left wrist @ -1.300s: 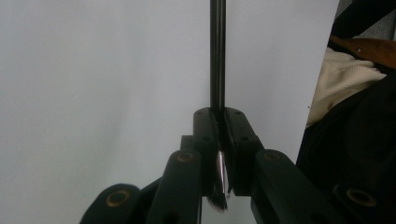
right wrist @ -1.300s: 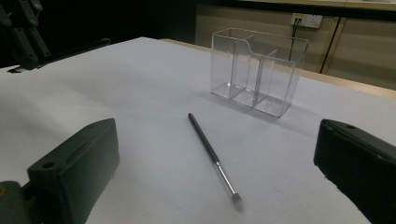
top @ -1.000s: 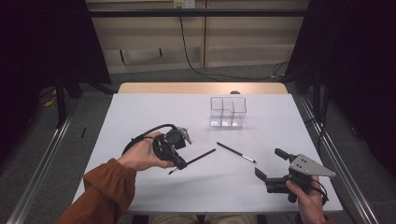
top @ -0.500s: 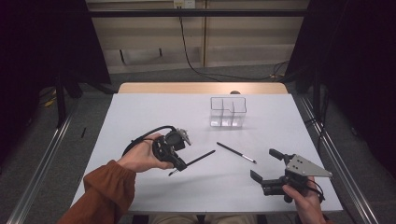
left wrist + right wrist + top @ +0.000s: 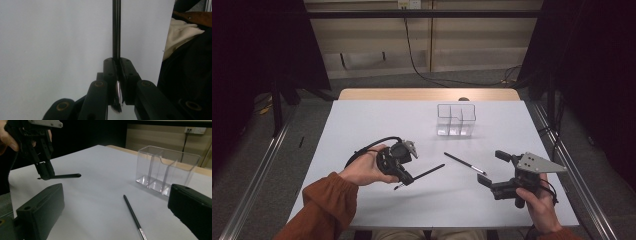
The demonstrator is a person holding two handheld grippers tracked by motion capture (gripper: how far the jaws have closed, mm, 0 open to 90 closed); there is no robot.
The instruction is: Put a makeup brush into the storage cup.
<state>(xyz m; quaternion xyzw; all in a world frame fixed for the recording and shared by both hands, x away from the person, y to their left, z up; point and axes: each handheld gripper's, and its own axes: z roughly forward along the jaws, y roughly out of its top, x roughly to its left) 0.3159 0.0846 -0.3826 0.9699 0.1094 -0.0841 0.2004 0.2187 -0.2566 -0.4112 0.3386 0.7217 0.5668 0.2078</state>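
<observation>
Left gripper [image 5: 404,180]: I have its jaws clamped on a thin black makeup brush with a silver ferrule [image 5: 116,37]; the bristle end sits at the back of the jaws and the handle sticks out forward beyond them.
Held brush, position: in the high view it points from the gripper toward the right and a little away from me, low over the white tabletop [image 5: 377,120], handle tip free.
Right gripper [image 5: 495,169]: its jaws stand wide apart with nothing between them; I hold it above the tabletop near the right front corner.
Second brush [image 5: 465,163]: another slim black brush with a silver ferrule lies flat on the tabletop, between my two grippers.
Key relation: this loose brush lies just ahead and to the left of my right gripper, nearer to it than to the left one; its long axis runs diagonally, from the far left down to the near right, with the silver end closest to my right gripper.
Clear plastic divided organiser box [image 5: 455,120]: upright, farther back on the tabletop, beyond both brushes, compartments empty as far as I can see.
Next move, my judgement: the right gripper would have to turn its jaws across that diagonal.
</observation>
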